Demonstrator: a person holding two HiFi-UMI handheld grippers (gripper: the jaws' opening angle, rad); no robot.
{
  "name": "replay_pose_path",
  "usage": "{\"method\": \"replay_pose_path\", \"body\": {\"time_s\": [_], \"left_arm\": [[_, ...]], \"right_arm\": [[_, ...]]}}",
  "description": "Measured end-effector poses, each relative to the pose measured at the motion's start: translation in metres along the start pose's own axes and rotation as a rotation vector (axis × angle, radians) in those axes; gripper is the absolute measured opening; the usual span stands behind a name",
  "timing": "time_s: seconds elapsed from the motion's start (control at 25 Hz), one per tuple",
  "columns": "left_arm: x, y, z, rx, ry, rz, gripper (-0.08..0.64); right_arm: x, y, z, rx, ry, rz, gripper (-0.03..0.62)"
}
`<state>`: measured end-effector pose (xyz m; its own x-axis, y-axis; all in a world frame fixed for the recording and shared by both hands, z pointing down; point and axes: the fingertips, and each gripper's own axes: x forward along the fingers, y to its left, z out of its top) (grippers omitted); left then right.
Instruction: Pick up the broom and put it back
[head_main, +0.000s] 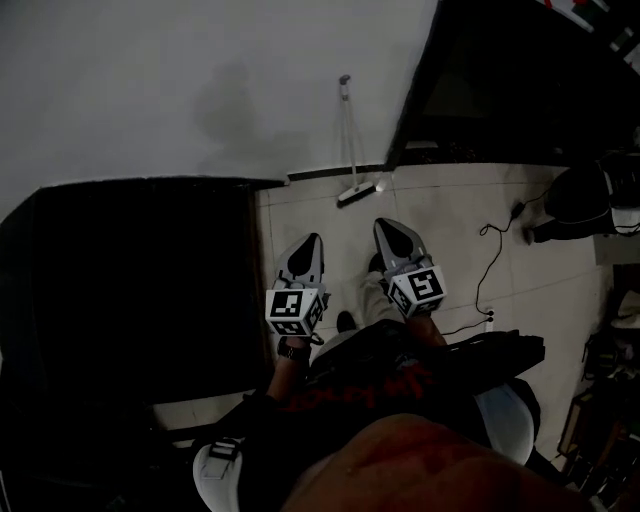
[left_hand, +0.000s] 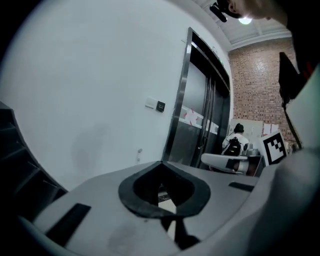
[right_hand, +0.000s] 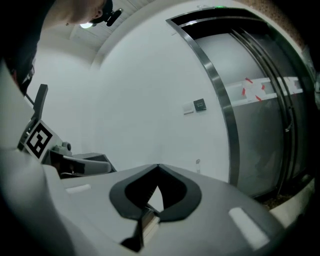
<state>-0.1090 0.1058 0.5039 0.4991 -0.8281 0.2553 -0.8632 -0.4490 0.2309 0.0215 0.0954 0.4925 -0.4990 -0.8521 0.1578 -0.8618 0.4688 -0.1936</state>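
Closest in, the person's dark-clad lap fills the bottom of the head view, and the 2 hand-held grey grippers with black-and-white marker cubes reach out from it toward the broom. The left gripper (head_main: 312, 240) sits on the near left of the broom, its 2 jaws brought together at the tips with nothing between them, as the left gripper view confirms (left_hand: 161, 162). The right gripper (head_main: 385, 225) sits on the near right of the broom, just beside the other gripper; its jaws also meet at the tips and hold nothing (right_hand: 158, 165). Neither gripper touches the broom.

Beyond the grippers lies the pale tiled floor (head_main: 450, 230). A thin black cable (head_main: 495, 250) trails across it well to the right of the broom. A broad black mass (head_main: 130, 280) covers the floor to the left of the broom; what it is cannot be made out.

The long-handled broom with a pale stick and flat brush head (head_main: 352, 140) stands upright-tilted, head on the tiles and handle leaning against the plain white wall (head_main: 200, 80) behind it. Just to the broom's right stands the dark metal-framed lift door (head_main: 480, 80).
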Motion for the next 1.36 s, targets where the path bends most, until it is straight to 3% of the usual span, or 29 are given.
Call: {"method": "replay_pose_path", "body": {"time_s": [0.28,0.48,0.72,1.08,1.36], "left_arm": [[-0.044,-0.041,-0.019,0.037,0.036,-0.097,0.005],[-0.051,-0.053,-0.015,-0.021,0.01,-0.056,0.005],[-0.052,-0.101,-0.018,0.041,0.027,-0.108,0.005],[-0.058,-0.103,-0.018,0.02,0.035,-0.057,0.005],[-0.059,-0.119,-0.03,0.014,0.052,-0.081,0.005]], "right_arm": [[-0.068,0.02,-0.002,-0.036,0.011,-0.041,0.0],[-0.087,0.022,0.002,-0.025,0.003,-0.038,0.0],[-0.115,0.009,0.006,-0.007,0.012,-0.027,0.0],[-0.128,-0.002,0.0,0.012,0.041,-0.024,0.0],[-0.14,-0.006,-0.006,0.028,0.06,-0.024,0.0]]}}
